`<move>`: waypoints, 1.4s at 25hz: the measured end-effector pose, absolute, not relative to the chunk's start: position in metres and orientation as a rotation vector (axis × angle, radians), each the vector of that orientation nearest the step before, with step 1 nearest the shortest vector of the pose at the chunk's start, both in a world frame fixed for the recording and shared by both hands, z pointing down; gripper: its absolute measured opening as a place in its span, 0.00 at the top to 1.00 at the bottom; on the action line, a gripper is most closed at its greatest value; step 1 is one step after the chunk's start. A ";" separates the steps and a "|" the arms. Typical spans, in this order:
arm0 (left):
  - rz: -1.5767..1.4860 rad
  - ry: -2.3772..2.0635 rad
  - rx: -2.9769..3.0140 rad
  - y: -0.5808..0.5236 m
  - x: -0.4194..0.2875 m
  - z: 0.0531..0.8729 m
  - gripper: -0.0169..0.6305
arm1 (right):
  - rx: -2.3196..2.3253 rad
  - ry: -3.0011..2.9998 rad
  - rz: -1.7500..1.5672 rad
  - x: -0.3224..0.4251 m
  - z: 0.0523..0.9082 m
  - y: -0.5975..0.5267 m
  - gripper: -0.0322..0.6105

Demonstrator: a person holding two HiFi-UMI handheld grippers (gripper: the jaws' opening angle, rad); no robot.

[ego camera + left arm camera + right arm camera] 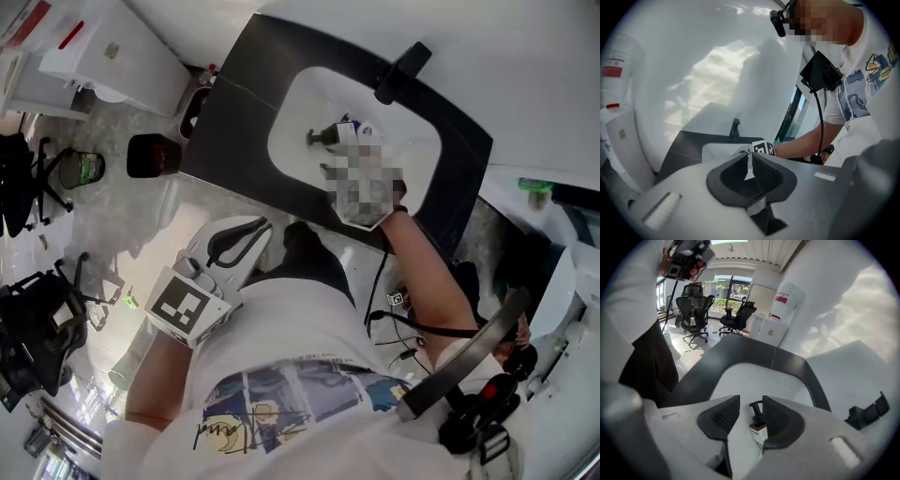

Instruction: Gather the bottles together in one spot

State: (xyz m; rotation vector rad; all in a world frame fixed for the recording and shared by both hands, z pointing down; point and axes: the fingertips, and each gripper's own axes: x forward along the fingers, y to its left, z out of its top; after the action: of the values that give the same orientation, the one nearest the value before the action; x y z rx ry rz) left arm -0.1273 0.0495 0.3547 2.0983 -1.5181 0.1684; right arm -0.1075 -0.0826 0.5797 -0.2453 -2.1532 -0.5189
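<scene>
A small bottle with a black pump top stands upright between the jaws of the right hand-held gripper. It sits close to the pad on its 3 o'clock side, though contact there cannot be made out, and it is plainly clear of the pad at 9 o'clock. In the head view a mosaic patch covers most of this gripper. A second bottle, also dark-topped, sits just beyond the patch at about 11 o'clock. The bottles rest on a white panel set into the dark table. The right hand-held gripper's jaws stand moderately apart, around the bottle without clamping it. The left hand-held gripper is well apart from the bottles, at about 7 o'clock from them in the head view. It is off the table's near edge, just above the person's white shirt. Its jaws are drawn nearly tip to tip, with nothing between them.
</scene>
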 end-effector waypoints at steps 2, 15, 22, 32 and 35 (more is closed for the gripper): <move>0.168 -1.557 2.049 0.045 -0.135 0.358 0.92 | -0.296 -2.110 -0.533 -0.114 0.605 -0.092 0.73; 0.179 -1.667 1.827 0.044 -0.158 0.384 0.92 | -0.450 -1.882 -0.609 -0.147 0.713 -0.124 0.70; 0.180 -1.680 1.785 0.040 -0.162 0.383 0.93 | -0.562 -1.753 -0.685 -0.147 0.739 -0.117 0.72; 0.226 -1.596 1.827 0.018 -0.160 0.382 0.93 | -0.490 -1.877 -0.644 -0.146 0.706 -0.119 0.82; 0.232 -1.542 1.892 0.014 -0.148 0.383 0.93 | -0.394 -2.000 -0.532 -0.143 0.683 -0.128 0.82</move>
State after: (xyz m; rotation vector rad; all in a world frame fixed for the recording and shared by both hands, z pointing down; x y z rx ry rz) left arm -0.1477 0.0141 0.3829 1.8921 -1.5425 0.2321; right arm -0.1428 -0.1275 0.6830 -0.3936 -2.0003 -0.5316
